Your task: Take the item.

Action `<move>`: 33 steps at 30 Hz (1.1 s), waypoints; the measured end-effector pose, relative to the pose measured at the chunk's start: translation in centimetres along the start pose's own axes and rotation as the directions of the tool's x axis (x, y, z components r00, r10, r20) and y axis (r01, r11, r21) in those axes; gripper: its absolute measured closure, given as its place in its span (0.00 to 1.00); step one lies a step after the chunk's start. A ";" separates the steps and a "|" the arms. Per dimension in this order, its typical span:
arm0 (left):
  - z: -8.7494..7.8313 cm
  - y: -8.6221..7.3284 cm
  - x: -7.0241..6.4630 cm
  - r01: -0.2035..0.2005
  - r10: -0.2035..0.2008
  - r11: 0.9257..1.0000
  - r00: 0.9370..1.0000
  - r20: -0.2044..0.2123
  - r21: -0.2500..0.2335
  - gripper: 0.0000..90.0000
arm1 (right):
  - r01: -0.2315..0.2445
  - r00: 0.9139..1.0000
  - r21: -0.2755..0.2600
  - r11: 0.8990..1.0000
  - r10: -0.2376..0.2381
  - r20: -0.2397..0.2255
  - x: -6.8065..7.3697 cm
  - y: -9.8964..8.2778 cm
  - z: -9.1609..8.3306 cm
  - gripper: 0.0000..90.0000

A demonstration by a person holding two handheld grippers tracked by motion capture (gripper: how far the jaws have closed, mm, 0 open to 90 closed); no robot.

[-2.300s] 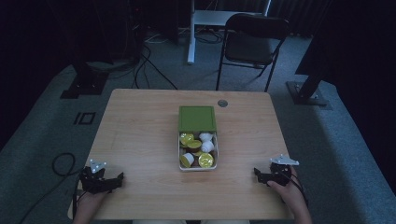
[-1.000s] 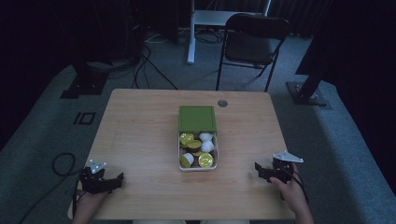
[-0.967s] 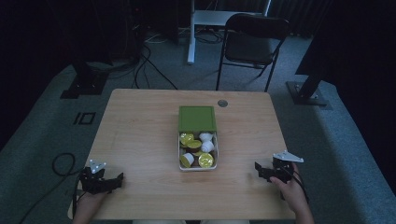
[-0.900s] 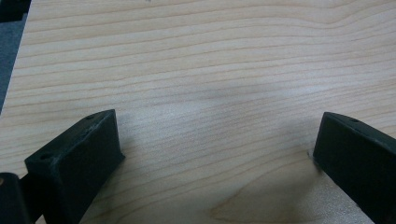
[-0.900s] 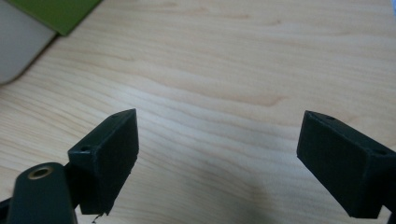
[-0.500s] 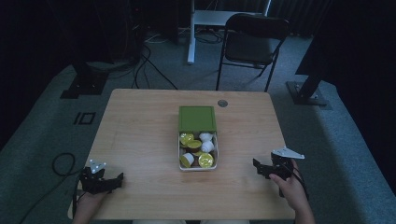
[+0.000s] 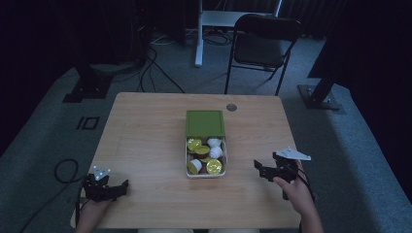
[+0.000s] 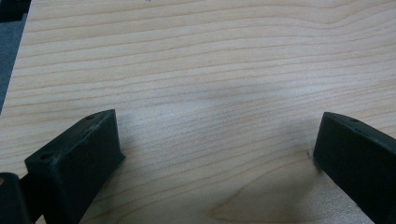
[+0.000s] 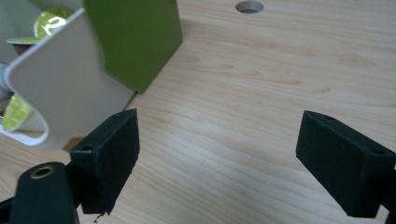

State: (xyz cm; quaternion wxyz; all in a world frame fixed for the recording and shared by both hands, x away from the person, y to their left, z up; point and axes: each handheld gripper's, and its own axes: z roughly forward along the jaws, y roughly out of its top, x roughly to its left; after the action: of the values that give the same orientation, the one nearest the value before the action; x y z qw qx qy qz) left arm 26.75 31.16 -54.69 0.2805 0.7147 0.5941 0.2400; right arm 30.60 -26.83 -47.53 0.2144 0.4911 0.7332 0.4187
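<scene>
With both grippers, left (image 7: 108, 187) and right (image 7: 272, 170), spread empty, your right sits at 3 o'clock of the box (image 7: 206, 169); swing wide and you tip it, spilling pods (image 7: 214, 166).

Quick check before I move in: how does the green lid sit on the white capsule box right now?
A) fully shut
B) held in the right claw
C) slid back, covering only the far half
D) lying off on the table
C: in the high view the flat green lid covers the far half of the white rectangular box, while the near half lies open, showing yellow-topped capsules.

The green lid (image 7: 205, 123) hides the box's (image 7: 206, 173) far half (contents unseen).
</scene>
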 end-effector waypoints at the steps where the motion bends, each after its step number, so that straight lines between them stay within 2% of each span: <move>1: 0.0 0.0 0.0 0.001 -0.001 1.000 1.000 0.000 -0.001 0.01 | 0.001 1.000 -0.001 1.000 -0.001 -0.003 0.1 0.1 0.0 0.15; 7: 0.0 0.0 0.0 0.002 -0.002 1.000 1.000 0.000 -0.001 0.01 | 0.016 0.999 -0.019 1.000 -0.017 -0.031 1.2 1.1 0.1 0.15; 16: 0.0 0.0 0.0 0.001 -0.001 1.000 1.000 0.000 -0.001 0.01 | 0.032 0.998 -0.035 0.999 -0.034 -0.047 2.4 2.3 0.5 0.15; 22: 0.0 0.0 0.0 0.001 -0.001 1.000 1.000 0.001 0.000 0.01 | 0.045 0.995 -0.052 0.998 -0.049 -0.083 3.5 3.3 0.7 0.15; 26: 0.0 0.0 0.0 0.001 -0.001 1.000 1.000 0.000 0.000 0.01 | 0.050 0.994 -0.055 0.997 -0.055 -0.092 3.7 3.5 0.7 0.16; 27: 0.0 0.0 0.0 0.001 -0.001 1.000 1.000 0.001 0.000 0.01 | 0.046 0.993 -0.062 0.997 -0.053 -0.108 4.2 3.8 0.8 0.16; 33: 0.0 0.0 0.0 0.001 -0.001 1.000 1.000 0.001 0.000 0.01 | 0.053 0.990 -0.066 0.996 -0.061 -0.126 5.1 4.2 1.1 0.16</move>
State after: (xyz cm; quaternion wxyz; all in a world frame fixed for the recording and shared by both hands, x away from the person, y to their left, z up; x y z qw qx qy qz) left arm 26.75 31.16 -54.68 0.2808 0.7146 0.5943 0.2395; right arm 31.50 -21.13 -44.21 0.1942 0.4351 0.7456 0.4659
